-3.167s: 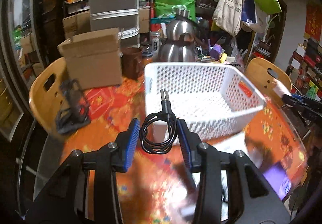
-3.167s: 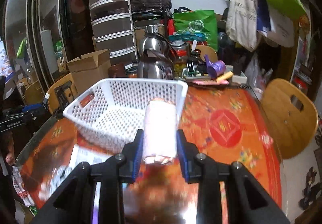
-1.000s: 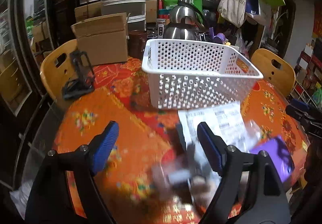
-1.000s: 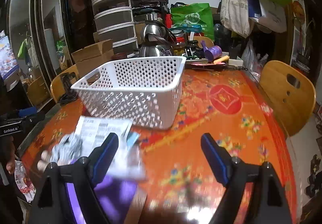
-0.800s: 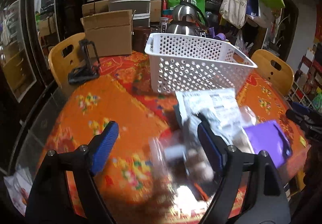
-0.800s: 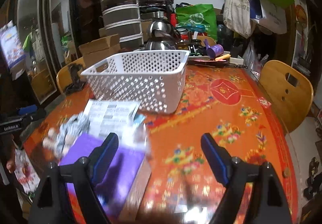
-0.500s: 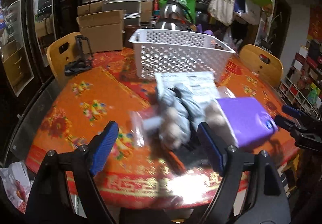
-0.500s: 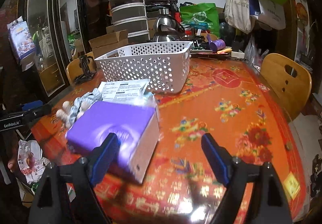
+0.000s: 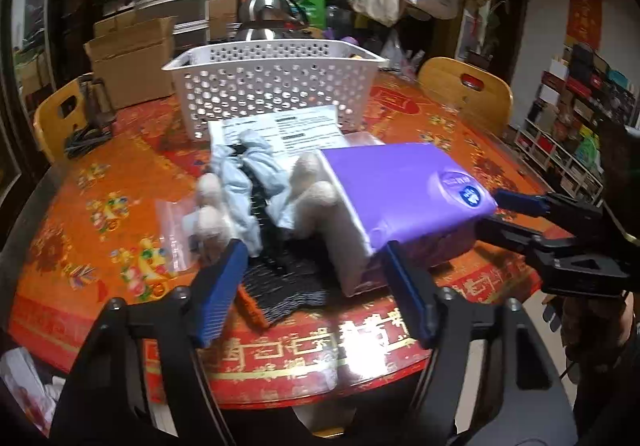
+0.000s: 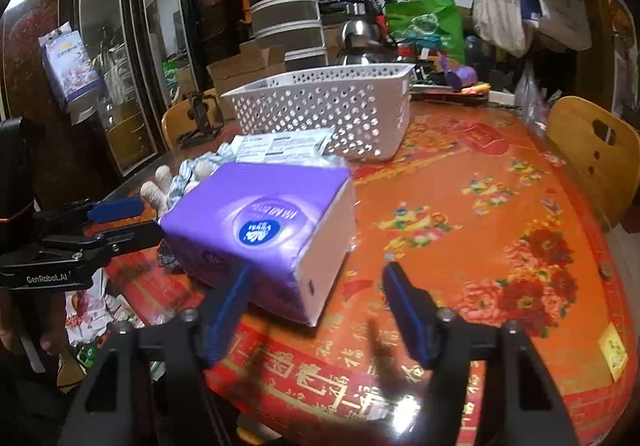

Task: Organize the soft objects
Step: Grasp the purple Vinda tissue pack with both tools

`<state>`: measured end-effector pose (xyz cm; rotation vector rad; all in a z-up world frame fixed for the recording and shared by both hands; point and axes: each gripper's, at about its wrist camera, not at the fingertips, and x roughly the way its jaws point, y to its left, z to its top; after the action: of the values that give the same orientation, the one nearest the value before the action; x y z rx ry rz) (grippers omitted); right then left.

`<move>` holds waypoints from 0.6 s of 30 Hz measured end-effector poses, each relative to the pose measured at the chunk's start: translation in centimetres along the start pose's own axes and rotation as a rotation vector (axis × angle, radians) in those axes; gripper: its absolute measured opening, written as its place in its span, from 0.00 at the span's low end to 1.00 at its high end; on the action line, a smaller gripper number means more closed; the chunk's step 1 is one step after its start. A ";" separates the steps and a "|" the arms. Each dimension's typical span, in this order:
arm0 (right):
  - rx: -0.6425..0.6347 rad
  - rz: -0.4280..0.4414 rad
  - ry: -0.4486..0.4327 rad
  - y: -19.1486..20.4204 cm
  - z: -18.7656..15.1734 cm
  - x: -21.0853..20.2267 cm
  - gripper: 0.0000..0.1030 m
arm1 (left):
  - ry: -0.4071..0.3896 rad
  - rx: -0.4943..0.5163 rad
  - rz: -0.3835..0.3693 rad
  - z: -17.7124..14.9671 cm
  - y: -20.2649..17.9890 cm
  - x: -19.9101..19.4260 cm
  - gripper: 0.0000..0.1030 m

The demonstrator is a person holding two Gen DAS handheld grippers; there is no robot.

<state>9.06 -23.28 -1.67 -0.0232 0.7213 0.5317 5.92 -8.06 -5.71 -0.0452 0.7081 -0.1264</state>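
Only our left camera shows the black knit cloth (image 9: 280, 286) and the soft blue toy (image 9: 248, 189) beside the purple tissue pack (image 9: 404, 189). Our left gripper (image 9: 310, 288) and right gripper (image 10: 316, 296) both gape wide, holding nothing. The holey white basket (image 10: 332, 109) stands behind on the table (image 10: 500, 213).

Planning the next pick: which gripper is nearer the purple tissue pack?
Right. The right gripper, open, has one finger against the tissue pack. The left gripper, open, sits nearer the gloves.
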 end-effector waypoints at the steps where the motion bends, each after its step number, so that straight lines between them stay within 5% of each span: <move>1: 0.000 0.011 0.004 0.0 0.0 0.2 0.58 | 0.000 0.005 -0.010 0.0 -0.1 0.1 0.59; 14: -0.031 0.083 0.023 0.8 0.2 1.3 0.38 | 0.038 0.056 -0.142 0.1 -1.4 1.7 0.28; 18: -0.028 0.088 0.024 0.7 0.1 1.3 0.37 | 0.046 0.064 -0.174 0.1 -1.8 2.2 0.27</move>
<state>9.63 -22.08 -2.33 -0.0236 0.7410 0.6267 7.45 -10.14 -6.85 -0.0424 0.7449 -0.3174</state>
